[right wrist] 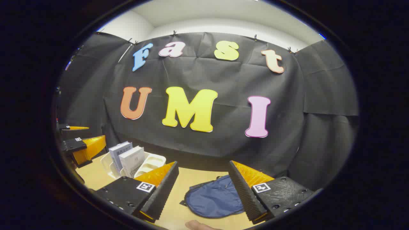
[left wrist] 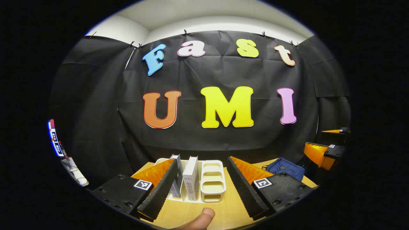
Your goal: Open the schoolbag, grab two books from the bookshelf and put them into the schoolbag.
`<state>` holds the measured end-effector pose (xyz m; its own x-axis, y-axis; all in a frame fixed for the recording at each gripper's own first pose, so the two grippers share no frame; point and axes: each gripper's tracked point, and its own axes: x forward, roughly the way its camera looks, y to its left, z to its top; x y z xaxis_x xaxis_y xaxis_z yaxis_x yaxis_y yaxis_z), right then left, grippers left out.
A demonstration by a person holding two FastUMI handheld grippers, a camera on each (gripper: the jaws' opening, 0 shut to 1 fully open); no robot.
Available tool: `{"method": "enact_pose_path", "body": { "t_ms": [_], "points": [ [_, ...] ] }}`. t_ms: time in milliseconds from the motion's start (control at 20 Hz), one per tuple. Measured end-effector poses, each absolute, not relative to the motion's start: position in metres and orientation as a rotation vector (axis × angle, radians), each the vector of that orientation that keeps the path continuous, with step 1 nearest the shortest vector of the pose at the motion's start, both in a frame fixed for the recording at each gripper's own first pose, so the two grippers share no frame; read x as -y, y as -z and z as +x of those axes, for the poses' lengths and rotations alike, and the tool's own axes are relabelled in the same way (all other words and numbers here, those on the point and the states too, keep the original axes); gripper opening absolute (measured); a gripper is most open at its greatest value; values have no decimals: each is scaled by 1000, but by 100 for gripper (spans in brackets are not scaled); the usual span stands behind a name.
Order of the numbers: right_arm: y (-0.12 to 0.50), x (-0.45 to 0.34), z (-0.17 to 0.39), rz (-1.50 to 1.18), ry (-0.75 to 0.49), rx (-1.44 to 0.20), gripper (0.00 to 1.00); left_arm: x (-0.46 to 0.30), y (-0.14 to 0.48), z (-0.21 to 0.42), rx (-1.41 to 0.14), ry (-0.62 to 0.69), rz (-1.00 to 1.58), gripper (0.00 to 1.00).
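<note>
A blue schoolbag lies flat on the wooden table, right in front of my right gripper, which is open and hovers just before it. The schoolbag also appears at the right in the left gripper view. A white bookshelf holds two upright books at its left side. My left gripper is open, pointing at the bookshelf from close by, fingers on either side of it in the view. The same bookshelf and books sit at the left in the right gripper view.
The wooden table ends at the black cloth wall behind. The other gripper shows far right in the left gripper view, and the other gripper far left in the right gripper view. A thumb shows at the bottom.
</note>
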<state>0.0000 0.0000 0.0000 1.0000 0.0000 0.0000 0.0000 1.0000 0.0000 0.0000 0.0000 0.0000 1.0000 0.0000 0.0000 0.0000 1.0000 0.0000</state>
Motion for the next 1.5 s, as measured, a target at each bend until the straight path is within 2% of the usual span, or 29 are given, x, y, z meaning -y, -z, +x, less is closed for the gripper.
{"method": "enact_pose_path", "body": {
  "t_ms": [100,150,200,300,350,400,550,600,650,700,750,950,1300,1350,1400,1500],
  "points": [
    [9,3,4,3,0,-19,95,-1,6,0,-17,-5,10,99],
    [11,4,4,4,-4,-24,98,-2,6,1,-22,-8,16,99],
    [13,6,5,3,-2,-26,95,-3,7,2,-23,-10,25,99],
    [15,11,8,5,2,-27,98,-3,4,1,-17,-20,49,99],
    [15,13,10,8,3,-29,95,-3,3,2,-11,-19,58,99],
    [19,17,12,9,9,-31,98,-2,1,3,-6,-22,63,99],
    [26,22,19,11,14,-49,95,1,1,4,-6,-26,76,99],
    [30,25,20,12,17,-55,98,2,1,5,-6,-27,78,99],
    [33,27,22,13,19,-60,95,3,1,5,-7,-28,79,99],
    [35,28,23,12,22,-65,98,4,1,5,-6,-25,76,99],
    [36,29,24,12,24,-69,95,6,1,5,-7,-21,76,99],
    [55,29,33,-24,33,-102,95,5,4,3,-14,-30,80,99],
    [138,0,55,-203,-2,-239,98,-5,17,-4,-32,-45,65,99],
    [151,-8,59,-232,-11,-262,98,-7,20,-6,-37,-44,66,94],
    [167,-15,64,-257,-19,-283,95,-9,22,-7,-41,-47,67,99],
    [195,-33,76,-308,-36,-329,95,-16,26,-10,-46,-53,72,99]
  ]
}}
